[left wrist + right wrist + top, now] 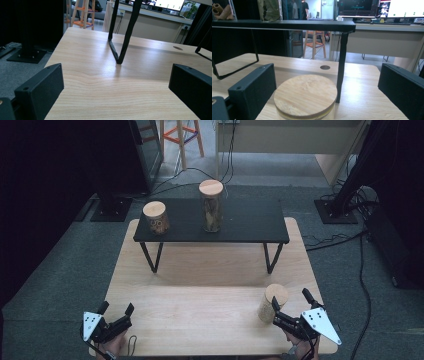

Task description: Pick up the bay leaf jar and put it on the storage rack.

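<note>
Low at the near edge of the wooden table (200, 320), the left gripper (116, 311) rests in the person's hand with its jaws spread wide and nothing between them, pointing up the table toward a leg of the black shelf (235, 222) ahead. To the right, the right gripper (290, 302) angles inward from the near right corner, jaws wide, with the wooden-lidded jar (273, 303) standing upright just ahead, nearer its left jaw, ungripped.
</note>
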Action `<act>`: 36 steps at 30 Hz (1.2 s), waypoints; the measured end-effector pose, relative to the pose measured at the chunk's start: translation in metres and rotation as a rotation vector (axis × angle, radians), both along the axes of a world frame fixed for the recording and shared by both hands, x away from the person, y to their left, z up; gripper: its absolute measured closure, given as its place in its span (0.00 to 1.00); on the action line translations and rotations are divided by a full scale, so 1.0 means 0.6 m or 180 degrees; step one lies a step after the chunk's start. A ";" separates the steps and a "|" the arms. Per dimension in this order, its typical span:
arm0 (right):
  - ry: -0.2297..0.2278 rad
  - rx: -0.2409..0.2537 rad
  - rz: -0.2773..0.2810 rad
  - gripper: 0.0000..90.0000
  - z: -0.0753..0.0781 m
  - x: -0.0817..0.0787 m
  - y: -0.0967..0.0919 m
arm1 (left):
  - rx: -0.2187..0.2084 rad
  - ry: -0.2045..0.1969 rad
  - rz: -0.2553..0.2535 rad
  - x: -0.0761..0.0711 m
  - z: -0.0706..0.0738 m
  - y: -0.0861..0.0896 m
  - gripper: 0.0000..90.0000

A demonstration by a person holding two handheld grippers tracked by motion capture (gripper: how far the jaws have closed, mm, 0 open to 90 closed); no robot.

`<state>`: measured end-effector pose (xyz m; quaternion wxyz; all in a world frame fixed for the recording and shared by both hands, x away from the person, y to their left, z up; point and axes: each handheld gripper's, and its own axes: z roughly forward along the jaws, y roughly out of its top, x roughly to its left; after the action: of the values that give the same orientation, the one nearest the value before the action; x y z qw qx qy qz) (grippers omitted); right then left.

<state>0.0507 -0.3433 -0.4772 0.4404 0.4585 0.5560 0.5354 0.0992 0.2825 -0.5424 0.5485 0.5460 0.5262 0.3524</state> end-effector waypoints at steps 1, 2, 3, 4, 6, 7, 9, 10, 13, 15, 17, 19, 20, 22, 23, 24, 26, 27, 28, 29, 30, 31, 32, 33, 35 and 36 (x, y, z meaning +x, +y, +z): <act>0.0007 0.0002 0.0007 0.01 -0.002 0.001 0.000 | 0.0000 0.0000 0.0000 0.000 0.000 0.000 0.00; 0.0009 -0.0001 0.0011 0.01 -0.004 0.001 0.000 | 0.0001 -0.0002 -0.0001 0.000 0.000 0.000 0.00; 0.0013 0.0009 0.0013 0.01 -0.006 0.002 0.000 | 0.0000 -0.0001 -0.0005 0.000 0.000 0.001 0.00; 0.0016 0.0003 0.0016 0.01 -0.008 0.003 0.000 | -0.0001 -0.0001 -0.0005 0.000 0.000 0.001 0.00; 0.0028 0.0007 0.0023 0.01 -0.013 0.004 0.000 | -0.0002 0.0001 -0.0006 0.000 0.000 0.001 0.00; 0.0032 0.0005 0.0027 0.01 -0.015 0.005 -0.001 | -0.0001 0.0001 -0.0008 0.000 0.000 0.001 0.00; 0.0034 0.0011 0.0023 0.01 -0.018 0.006 -0.001 | 0.0002 0.0004 -0.0008 0.000 0.000 0.001 0.00; 0.0036 0.0030 0.0025 0.01 -0.020 0.007 -0.002 | 0.0003 0.0003 -0.0006 0.000 0.000 0.000 0.00; 0.0031 0.0045 0.0027 0.01 -0.025 0.009 -0.003 | 0.0000 0.0004 -0.0004 0.000 0.000 0.000 0.00; 0.0011 0.0073 0.0042 0.02 -0.029 0.011 -0.005 | 0.0002 0.0006 -0.0002 0.001 0.000 0.000 0.00; -0.0001 0.0070 0.0043 0.02 -0.030 0.011 -0.006 | 0.0001 0.0008 0.0000 0.001 0.001 0.000 0.00; -0.0012 0.0067 0.0041 0.02 -0.031 0.011 -0.005 | 0.0005 0.0012 -0.0001 0.001 0.001 0.000 0.00; -0.0014 0.0071 0.0052 0.01 -0.031 0.011 -0.006 | 0.0006 0.0013 -0.0003 0.001 0.001 0.000 0.00; -0.0013 0.0080 0.0066 0.01 -0.031 0.011 -0.006 | 0.0004 0.0012 0.0000 0.001 0.001 0.000 0.00; -0.0014 0.0083 0.0080 0.01 -0.031 0.010 -0.006 | 0.0005 0.0013 0.0001 0.001 0.001 -0.001 0.00; -0.0014 0.0083 0.0092 0.01 -0.031 0.009 -0.006 | 0.0006 0.0016 -0.0001 0.001 0.001 0.000 0.00; -0.0019 0.0075 0.0104 0.01 -0.031 0.007 -0.005 | 0.0022 0.0015 -0.0006 0.001 0.001 -0.001 0.00; -0.0020 0.0062 0.0114 0.01 -0.031 0.007 -0.004 | 0.0024 0.0017 -0.0005 0.001 0.002 -0.001 0.00; -0.0015 0.0060 0.0118 0.01 -0.031 0.006 -0.003 | 0.0022 0.0015 -0.0006 0.001 0.001 -0.001 0.00; -0.0013 0.0061 0.0121 0.01 -0.031 0.005 -0.003 | 0.0013 0.0014 -0.0005 0.001 0.001 -0.001 0.00; -0.0006 0.0059 0.0128 0.01 -0.031 0.005 -0.003 | 0.0009 0.0015 -0.0003 0.001 0.001 0.000 0.00; -0.0003 0.0061 0.0130 0.01 -0.031 0.004 -0.003 | 0.0007 0.0013 0.0000 0.001 0.001 -0.001 0.00; -0.0006 0.0062 0.0132 0.01 -0.033 0.004 -0.003 | 0.0009 0.0014 0.0000 0.001 0.001 -0.001 0.00; -0.0003 0.0067 0.0137 0.02 -0.033 0.003 -0.003 | 0.0012 0.0012 -0.0001 0.001 0.001 -0.001 0.00; 0.0011 0.0064 0.0141 0.02 -0.035 0.002 -0.002 | 0.0015 0.0012 0.0000 0.000 0.001 -0.001 0.00; 0.0016 0.0064 0.0148 0.01 -0.036 0.002 -0.002 | 0.0012 0.0012 0.0003 0.000 0.001 -0.001 0.00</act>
<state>0.0517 -0.3445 -0.4986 0.4219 0.4512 0.5622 0.5499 0.0994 0.2818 -0.5417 0.5463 0.5475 0.5268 0.3526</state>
